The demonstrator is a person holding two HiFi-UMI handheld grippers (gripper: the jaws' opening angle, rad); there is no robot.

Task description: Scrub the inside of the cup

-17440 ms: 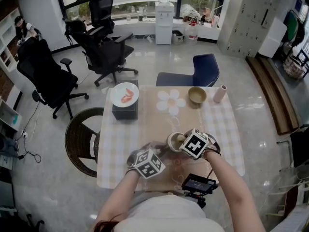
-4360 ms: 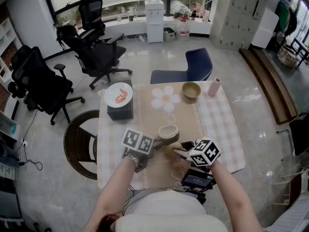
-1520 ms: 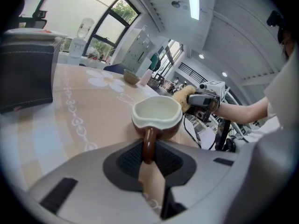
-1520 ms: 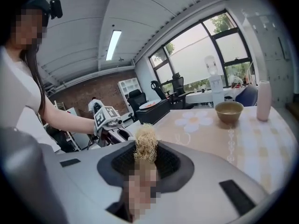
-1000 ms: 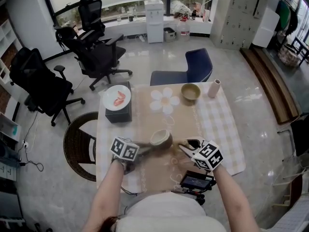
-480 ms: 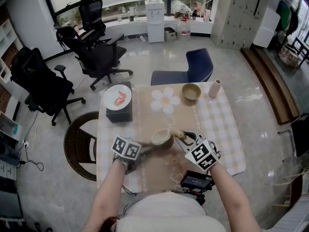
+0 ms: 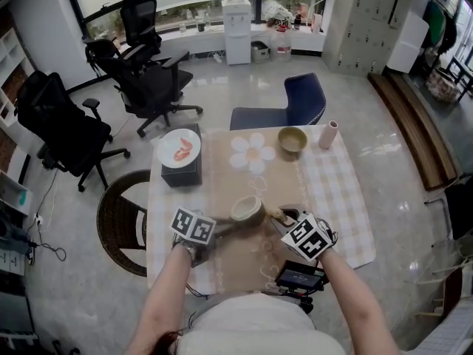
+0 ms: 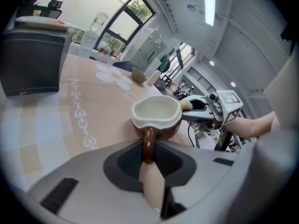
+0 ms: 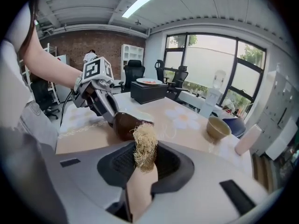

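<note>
The left gripper (image 7: 224, 226) jaws pinch the handle of the cup (image 7: 246, 209), which stands mid-surface (image 7: 329, 191). The right gripper (image 7: 285, 220) jaws clamp the brush (image 7: 276, 214), now nearer the cup's right rim than a second ago, seemingly not touching it.

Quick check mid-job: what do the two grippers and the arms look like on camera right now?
The left gripper and the right gripper each have a light grey moulded shell with black ribbed pads. Each carries a white cube printed with black square markers. The person wears a pale short-sleeved top, so no sleeves cover the forearms.
</note>
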